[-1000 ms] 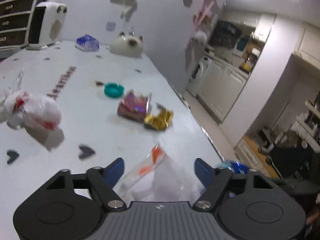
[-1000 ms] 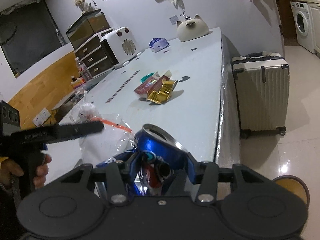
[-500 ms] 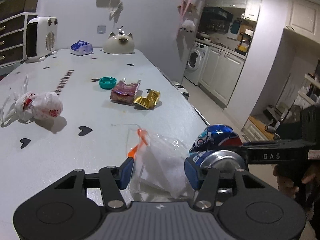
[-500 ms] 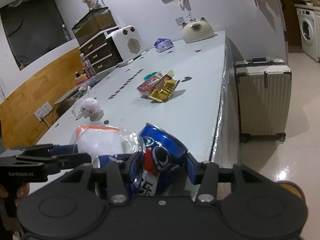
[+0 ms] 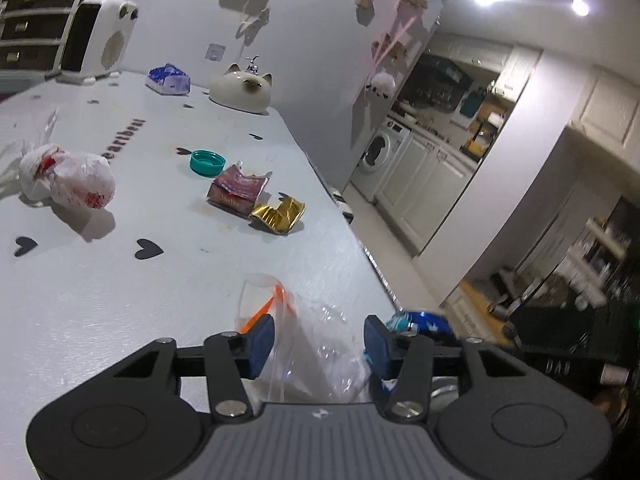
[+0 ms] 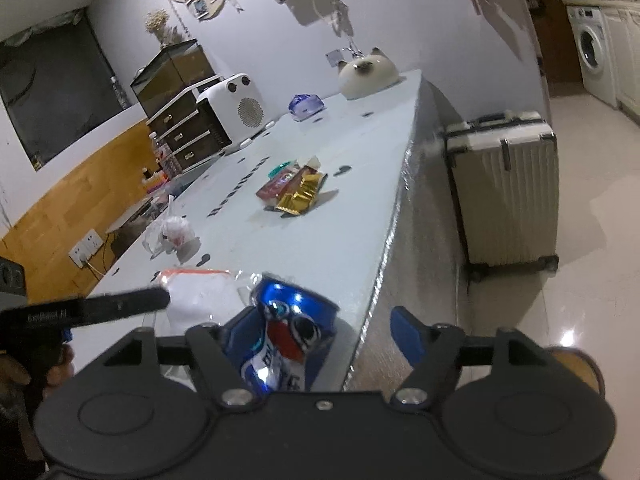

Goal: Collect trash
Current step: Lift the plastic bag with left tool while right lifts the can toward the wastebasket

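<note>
- While the left gripper (image 5: 316,340) hangs over the near right corner of the surface (image 5: 100,300), its blue fingers (image 5: 260,338) are closing, with a clear plastic bag (image 5: 320,344) bunched between them; whether the pads press on the film cannot be told.
- Bag: transparent, with an orange strip along its mouth, lying at the near edge of the surface just inside the right corner.
- At the left edge, a knotted white bag with red print (image 5: 66,178) sits well apart from the rest.
- Mid-surface, a teal cap (image 5: 207,162) lies just behind a maroon wrapper (image 5: 237,193), and a crumpled gold wrapper (image 5: 280,214) touches the maroon one on its right.
- Far end: a white heater (image 5: 98,38), a blue tissue pack (image 5: 168,79) and a cat-shaped white ornament (image 5: 242,90).
- Right gripper (image 6: 320,332): fingers opening. A dented blue can (image 6: 288,332) stands between them against the left finger, clear of the right finger, at the near right corner beside the clear bag.
- On the floor past the right edge stands a pale suitcase (image 6: 504,192).
</note>
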The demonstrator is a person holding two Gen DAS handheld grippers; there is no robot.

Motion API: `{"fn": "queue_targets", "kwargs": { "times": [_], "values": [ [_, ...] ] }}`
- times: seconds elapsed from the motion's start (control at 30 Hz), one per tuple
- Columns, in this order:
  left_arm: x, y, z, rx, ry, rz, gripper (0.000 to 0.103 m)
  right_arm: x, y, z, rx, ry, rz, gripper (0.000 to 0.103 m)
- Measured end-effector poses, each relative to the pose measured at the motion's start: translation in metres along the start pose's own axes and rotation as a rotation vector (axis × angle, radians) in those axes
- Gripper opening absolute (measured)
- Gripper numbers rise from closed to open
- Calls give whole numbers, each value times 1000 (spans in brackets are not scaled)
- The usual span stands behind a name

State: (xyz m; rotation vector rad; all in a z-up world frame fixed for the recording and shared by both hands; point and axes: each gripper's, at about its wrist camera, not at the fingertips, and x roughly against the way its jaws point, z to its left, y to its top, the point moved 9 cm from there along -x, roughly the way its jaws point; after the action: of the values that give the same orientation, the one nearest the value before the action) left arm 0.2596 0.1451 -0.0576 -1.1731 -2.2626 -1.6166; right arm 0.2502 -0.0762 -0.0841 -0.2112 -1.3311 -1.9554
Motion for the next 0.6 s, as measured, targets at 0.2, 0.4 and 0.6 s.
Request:
{"fn": "queue_targets", "kwargs": {
  "times": [0.2,0.4,0.6],
  "values": [
    [-19,0,2,66,-29,57,50,0,-18,-7,-146,68,49,45],
    [-30,-11,-10,51,-29,97,42,-4,-20,2,-130,47,46,46],
    [-31,-15,-13,79,-1,100,25,4,-18,16,38,-74,-3,45]
  ]
}}
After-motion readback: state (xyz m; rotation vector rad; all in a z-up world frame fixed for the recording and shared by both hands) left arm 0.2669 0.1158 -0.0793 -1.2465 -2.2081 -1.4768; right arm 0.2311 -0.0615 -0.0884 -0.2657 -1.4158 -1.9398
